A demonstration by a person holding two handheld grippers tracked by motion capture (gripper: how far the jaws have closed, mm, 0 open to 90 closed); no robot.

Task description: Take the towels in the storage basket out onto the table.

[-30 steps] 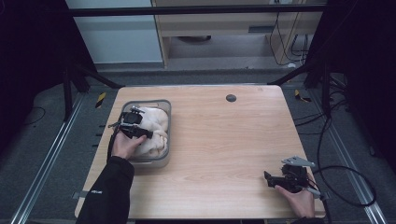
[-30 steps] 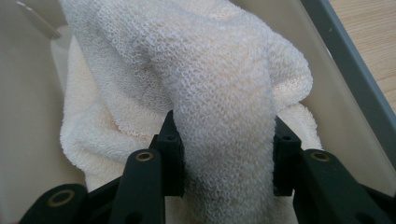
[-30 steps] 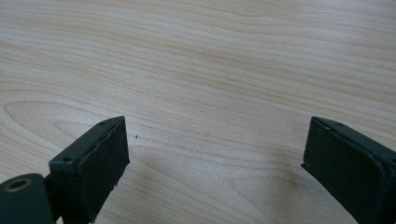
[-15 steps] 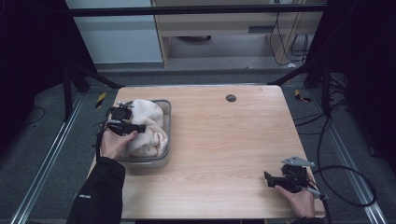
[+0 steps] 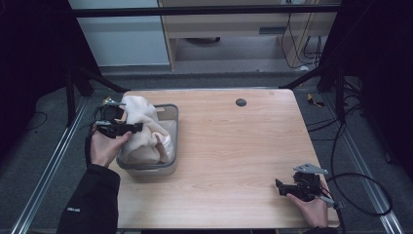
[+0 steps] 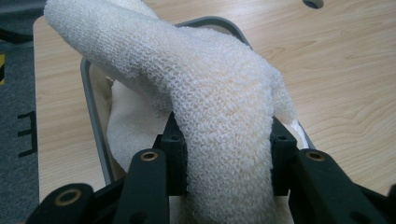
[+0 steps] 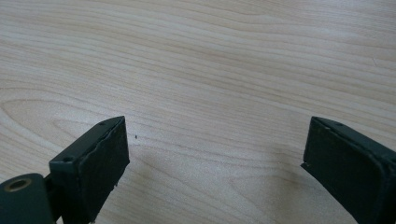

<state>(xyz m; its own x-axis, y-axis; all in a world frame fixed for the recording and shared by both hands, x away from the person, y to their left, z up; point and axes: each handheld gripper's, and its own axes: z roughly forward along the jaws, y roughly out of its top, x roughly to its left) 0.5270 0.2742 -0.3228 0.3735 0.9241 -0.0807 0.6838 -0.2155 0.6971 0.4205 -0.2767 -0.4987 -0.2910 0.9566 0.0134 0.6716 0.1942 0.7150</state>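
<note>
A cream knitted cloth (image 5: 141, 129) fills a grey tray (image 5: 173, 122) at the table's left side. My left gripper (image 5: 134, 127) is shut on a thick fold of that cloth (image 6: 224, 116) and holds it lifted above the tray (image 6: 91, 93). The black jaws press the fold from both sides in the left gripper view. My right gripper (image 5: 281, 187) rests near the table's front right corner, held in a hand. Its jaws stand wide apart over bare wood (image 7: 215, 93), so my right gripper (image 7: 212, 154) is open and holds nothing.
A small dark round hole (image 5: 240, 102) sits near the table's far edge. A black cable (image 5: 360, 190) trails off the right gripper past the table's right edge. Metal frame rails (image 5: 44, 170) run along the left side of the table.
My left gripper has moved left and back with the cloth, pulling a fold up out of the tray. The right gripper has stayed put.
</note>
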